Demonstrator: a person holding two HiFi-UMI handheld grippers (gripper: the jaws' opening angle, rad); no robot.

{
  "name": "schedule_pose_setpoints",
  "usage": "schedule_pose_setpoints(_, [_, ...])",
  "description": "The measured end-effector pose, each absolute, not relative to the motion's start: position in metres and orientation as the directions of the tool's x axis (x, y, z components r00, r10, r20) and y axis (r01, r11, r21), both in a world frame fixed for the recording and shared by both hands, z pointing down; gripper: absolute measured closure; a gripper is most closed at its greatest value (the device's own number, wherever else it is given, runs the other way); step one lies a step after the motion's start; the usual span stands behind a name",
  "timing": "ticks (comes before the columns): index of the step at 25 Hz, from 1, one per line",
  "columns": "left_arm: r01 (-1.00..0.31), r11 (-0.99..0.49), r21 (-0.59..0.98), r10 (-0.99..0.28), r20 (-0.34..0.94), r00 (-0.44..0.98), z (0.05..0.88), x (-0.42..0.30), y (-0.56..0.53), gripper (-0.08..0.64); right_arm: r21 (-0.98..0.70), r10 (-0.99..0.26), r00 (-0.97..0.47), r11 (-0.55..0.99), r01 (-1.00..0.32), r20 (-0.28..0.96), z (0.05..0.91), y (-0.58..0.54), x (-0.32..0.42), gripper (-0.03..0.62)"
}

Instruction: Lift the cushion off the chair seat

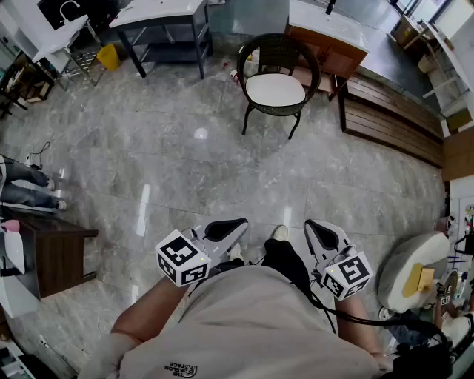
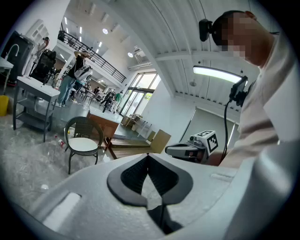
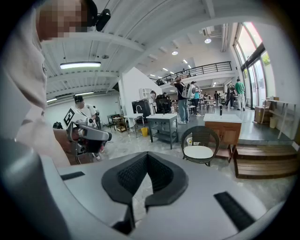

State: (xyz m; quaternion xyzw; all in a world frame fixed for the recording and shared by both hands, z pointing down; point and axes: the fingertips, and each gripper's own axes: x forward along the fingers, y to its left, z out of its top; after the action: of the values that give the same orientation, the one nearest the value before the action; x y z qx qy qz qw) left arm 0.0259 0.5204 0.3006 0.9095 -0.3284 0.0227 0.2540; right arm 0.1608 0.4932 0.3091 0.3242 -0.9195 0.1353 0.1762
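Observation:
A dark wicker chair (image 1: 275, 74) stands on the grey floor some way ahead of me, with a white cushion (image 1: 275, 89) lying flat on its seat. Both grippers are held close to my body, far short of the chair. My left gripper (image 1: 235, 225) is shut and empty, as is my right gripper (image 1: 314, 228). In the left gripper view the jaws (image 2: 148, 157) meet at the tips, with the chair (image 2: 83, 138) and cushion (image 2: 85, 145) far off to the left. In the right gripper view the closed gripper (image 3: 147, 155) points towards the chair (image 3: 200, 143) and its cushion (image 3: 198, 152).
Grey metal tables (image 1: 159, 15) and a yellow bin (image 1: 109, 57) stand at the back left. A wooden cabinet (image 1: 326, 41) and wooden steps (image 1: 389, 118) sit just right of the chair. A dark low table (image 1: 55, 252) is at my left, and a seated person's legs (image 1: 26, 185) beyond it.

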Motion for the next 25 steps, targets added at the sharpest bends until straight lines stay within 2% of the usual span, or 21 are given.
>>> schedule_pose_setpoints(10, [-0.627, -0.638, 0.447, -0.593, 0.234, 0.770, 0.312, 0.028, 0.479, 0.552, -0.162, -0.524, -0.736, 0.757, -0.633, 0.429, 0.322, 0.447, 0.161, 0.580])
schedule_pose_setpoints(14, [-0.659, -0.613, 0.435, -0.612, 0.267, 0.745, 0.314, 0.027, 0.436, 0.552, -0.198, -0.491, -0.755, 0.766, -0.612, 0.434, 0.331, 0.398, 0.158, 0.580])
schedule_pose_setpoints(20, [-0.709, -0.603, 0.366, -0.642, 0.305, 0.704, 0.303, 0.033, 0.358, 0.552, -0.213, -0.459, -0.804, 0.802, -0.559, 0.379, 0.330, 0.309, 0.154, 0.574])
schedule_pose_setpoints(25, [-0.721, -0.592, 0.361, -0.654, 0.307, 0.691, 0.296, 0.042, 0.298, 0.519, -0.219, -0.443, -0.811, 0.809, -0.545, 0.381, 0.336, 0.245, 0.155, 0.522])
